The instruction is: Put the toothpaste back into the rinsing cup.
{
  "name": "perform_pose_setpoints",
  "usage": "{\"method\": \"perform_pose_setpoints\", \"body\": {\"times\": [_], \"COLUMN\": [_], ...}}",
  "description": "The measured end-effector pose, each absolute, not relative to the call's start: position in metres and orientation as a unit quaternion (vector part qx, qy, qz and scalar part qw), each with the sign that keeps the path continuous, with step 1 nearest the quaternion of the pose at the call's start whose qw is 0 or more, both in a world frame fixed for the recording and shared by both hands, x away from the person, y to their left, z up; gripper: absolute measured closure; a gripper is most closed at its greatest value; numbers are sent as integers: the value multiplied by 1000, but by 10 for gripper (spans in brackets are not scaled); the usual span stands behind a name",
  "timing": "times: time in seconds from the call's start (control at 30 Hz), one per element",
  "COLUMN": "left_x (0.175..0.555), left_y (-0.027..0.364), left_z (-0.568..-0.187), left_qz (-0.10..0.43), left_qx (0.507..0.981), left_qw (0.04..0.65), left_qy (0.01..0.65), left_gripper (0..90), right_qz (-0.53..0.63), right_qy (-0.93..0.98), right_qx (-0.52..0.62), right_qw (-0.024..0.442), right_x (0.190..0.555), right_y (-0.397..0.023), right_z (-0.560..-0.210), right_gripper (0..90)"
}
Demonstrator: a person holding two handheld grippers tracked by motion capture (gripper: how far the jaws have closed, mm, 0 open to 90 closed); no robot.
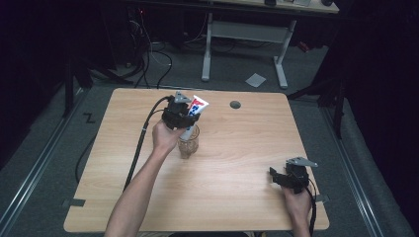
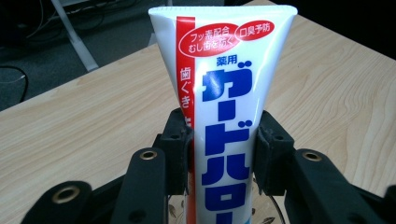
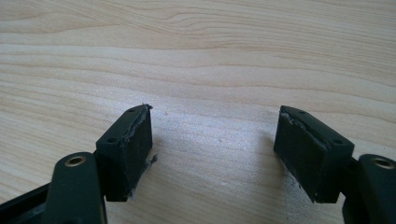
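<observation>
**Toothpaste tube held upright over the glass**

While the left gripper (image 1: 179, 114) clamps a white toothpaste tube with blue and red Japanese lettering (image 1: 194, 114), the tube stands with its long axis close to vertical, leaning slightly to the right in the high view, its flat crimped end uppermost. Its lower end reaches down into a small clear patterned drinking glass (image 1: 188, 143) that stands on the light wooden table (image 1: 237, 168), a little left of centre. Any lowering or lifting would, by my judgement, have to run along that upright axis, straight through the mouth of the glass.

From the left gripper view, the two black jaws press on either side of the tube (image 2: 229, 121) about midway up, and the rim of the glass (image 2: 268, 207) shows just beneath them; whether the tube touches the bottom cannot be told.

Well apart, near the table's right front corner, the right gripper (image 1: 292, 177) rests low. The right gripper view shows its jaws spread wide with nothing between them, just above bare wood (image 3: 210, 56). The left hand (image 1: 165, 136) is plainly the nearer to tube and glass.
</observation>
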State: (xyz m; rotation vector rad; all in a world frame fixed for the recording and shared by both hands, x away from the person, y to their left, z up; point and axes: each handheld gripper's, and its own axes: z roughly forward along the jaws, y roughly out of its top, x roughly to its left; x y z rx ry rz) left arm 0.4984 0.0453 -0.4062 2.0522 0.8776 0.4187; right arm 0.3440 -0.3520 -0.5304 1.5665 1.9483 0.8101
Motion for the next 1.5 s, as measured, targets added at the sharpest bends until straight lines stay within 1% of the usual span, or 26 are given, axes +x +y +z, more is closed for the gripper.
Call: {"method": "perform_pose_setpoints", "body": {"times": [0.3,0.57,0.87,1.3,1.4,1.5], "left_x": [497,490,487,485,484,484], "left_y": [44,58,62,64,62,61], "left_z": [-407,-412,-422,-431,-433,-438], "left_qz": [169,169,170,166,169,173], "left_qx": [823,803,810,810,818,824], "left_qw": [416,443,428,425,412,399], "left_qy": [347,362,362,368,365,363], "left_gripper": [622,621,617,605,585,584], "right_qz": [298,298,298,298,298,298], "right_qy": [717,717,717,716,716,716], "right_qx": [577,576,577,577,577,577], "right_qw": [254,254,255,255,255,255], "right_x": [344,344,343,343,343,343], "right_y": [-352,-352,-352,-352,-352,-352], "right_z": [-530,-530,-530,-530,-530,-530], "right_gripper": [276,278,278,278,278,278]}}
